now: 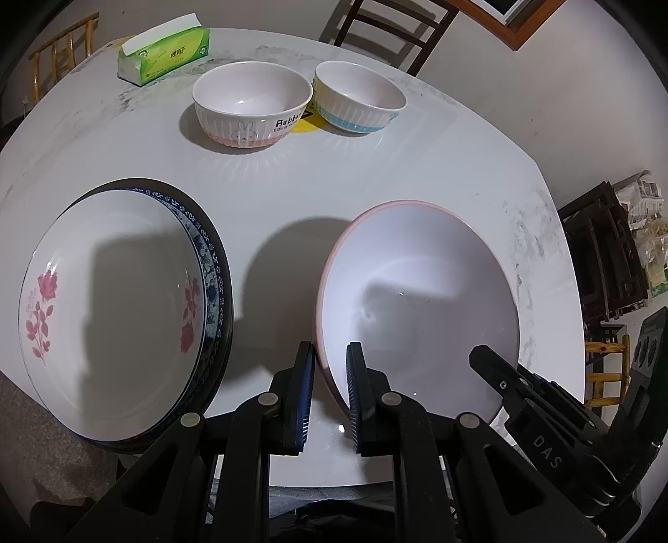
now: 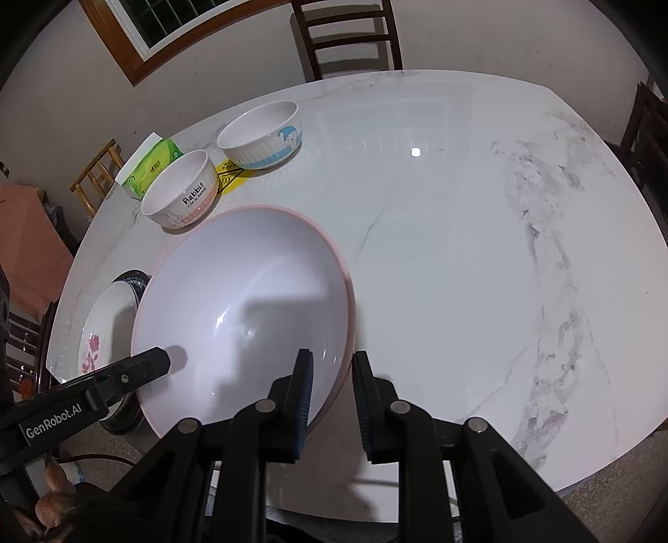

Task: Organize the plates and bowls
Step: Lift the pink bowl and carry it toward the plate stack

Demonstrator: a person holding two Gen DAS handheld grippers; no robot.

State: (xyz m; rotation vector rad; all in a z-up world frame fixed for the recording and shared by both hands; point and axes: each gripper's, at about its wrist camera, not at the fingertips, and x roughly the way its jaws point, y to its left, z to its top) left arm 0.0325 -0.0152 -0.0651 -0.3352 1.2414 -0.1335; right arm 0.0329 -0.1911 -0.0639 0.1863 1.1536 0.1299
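Observation:
A large pink-rimmed white plate sits tilted above the white marble table. My left gripper straddles its near left rim, the jaws close on both sides. My right gripper straddles the same plate at its right rim, and shows in the left wrist view. A rose-patterned plate lies on a blue-patterned plate at the left. A pink rabbit bowl and a blue-striped bowl stand at the far side.
A green tissue pack lies at the far left of the table. Wooden chairs stand around the table. A yellow sticker lies between the two bowls. The table's right half is bare marble.

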